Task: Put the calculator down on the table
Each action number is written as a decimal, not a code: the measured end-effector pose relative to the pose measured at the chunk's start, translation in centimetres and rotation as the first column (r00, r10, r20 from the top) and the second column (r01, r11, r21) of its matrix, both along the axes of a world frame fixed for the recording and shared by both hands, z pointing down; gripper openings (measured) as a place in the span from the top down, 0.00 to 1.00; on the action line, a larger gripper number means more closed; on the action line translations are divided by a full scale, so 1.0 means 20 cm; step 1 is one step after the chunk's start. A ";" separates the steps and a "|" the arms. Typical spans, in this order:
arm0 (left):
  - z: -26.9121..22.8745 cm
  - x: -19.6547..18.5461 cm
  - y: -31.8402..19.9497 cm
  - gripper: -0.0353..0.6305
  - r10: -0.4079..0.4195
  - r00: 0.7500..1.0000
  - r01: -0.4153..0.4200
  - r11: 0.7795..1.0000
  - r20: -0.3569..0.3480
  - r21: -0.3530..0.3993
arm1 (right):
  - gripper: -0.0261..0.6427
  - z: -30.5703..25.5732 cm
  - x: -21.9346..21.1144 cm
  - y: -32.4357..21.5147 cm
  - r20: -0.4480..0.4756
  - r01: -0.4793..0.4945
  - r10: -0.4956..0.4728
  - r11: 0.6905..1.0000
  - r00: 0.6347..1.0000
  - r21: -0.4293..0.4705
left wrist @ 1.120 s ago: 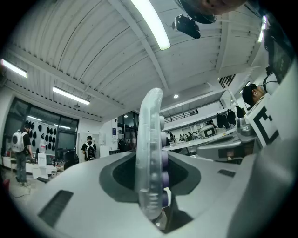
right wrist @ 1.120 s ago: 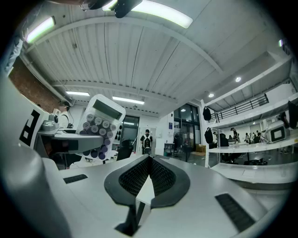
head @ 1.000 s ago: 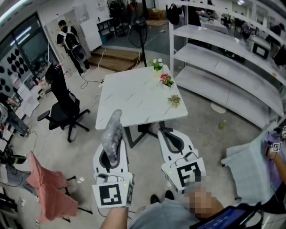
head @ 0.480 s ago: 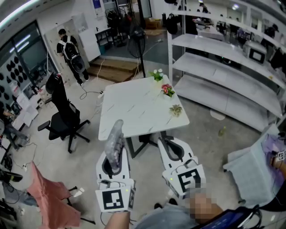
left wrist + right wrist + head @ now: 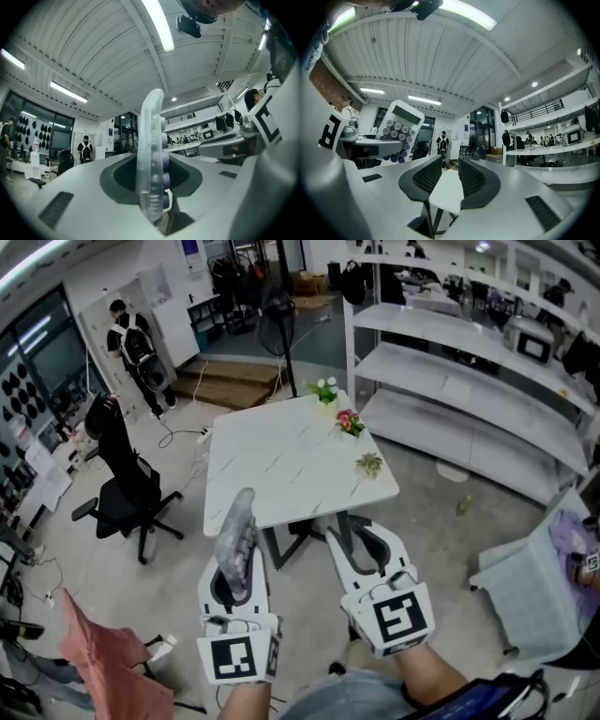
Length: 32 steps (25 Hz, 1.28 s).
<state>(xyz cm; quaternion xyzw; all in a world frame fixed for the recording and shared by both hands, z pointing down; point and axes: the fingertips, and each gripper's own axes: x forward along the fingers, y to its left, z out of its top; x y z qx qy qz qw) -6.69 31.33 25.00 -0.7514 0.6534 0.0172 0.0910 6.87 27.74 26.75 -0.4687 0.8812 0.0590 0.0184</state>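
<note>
White marble table (image 5: 281, 456) ahead, translucent purple-keyed calculator (image 5: 235, 521) upright in clamped left tongs (image 5: 152, 174), right tongs (image 5: 450, 164) opening, empty

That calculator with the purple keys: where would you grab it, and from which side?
The calculator is a thin flat slab standing upright, so pinch its lower end across the thickness, one jaw on the key face, one on the back, coming from below. The left gripper holds it just so.

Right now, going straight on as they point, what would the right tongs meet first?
Likely the near edge of the table, though depth is unclear. The right tongs are opening, nothing between them, nothing nearer ahead.
</note>
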 end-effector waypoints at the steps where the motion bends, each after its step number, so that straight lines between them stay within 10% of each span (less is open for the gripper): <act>1: 0.01 -0.01 -0.02 0.76 0.003 1.000 -0.003 1.000 0.001 -0.006 | 0.77 0.01 0.00 -0.02 0.003 -0.003 0.003 1.000 1.000 -0.004; 7: 0.07 -0.06 -0.19 0.76 -0.003 1.000 0.003 1.000 0.011 -0.024 | 0.93 0.07 -0.04 -0.19 0.006 -0.021 0.021 1.000 1.000 -0.005; 32: 0.10 -0.09 -1.33 0.76 -0.076 0.996 0.079 0.994 0.048 -0.071 | 0.93 0.10 -0.07 -1.39 0.051 0.067 -0.064 0.996 0.997 -0.054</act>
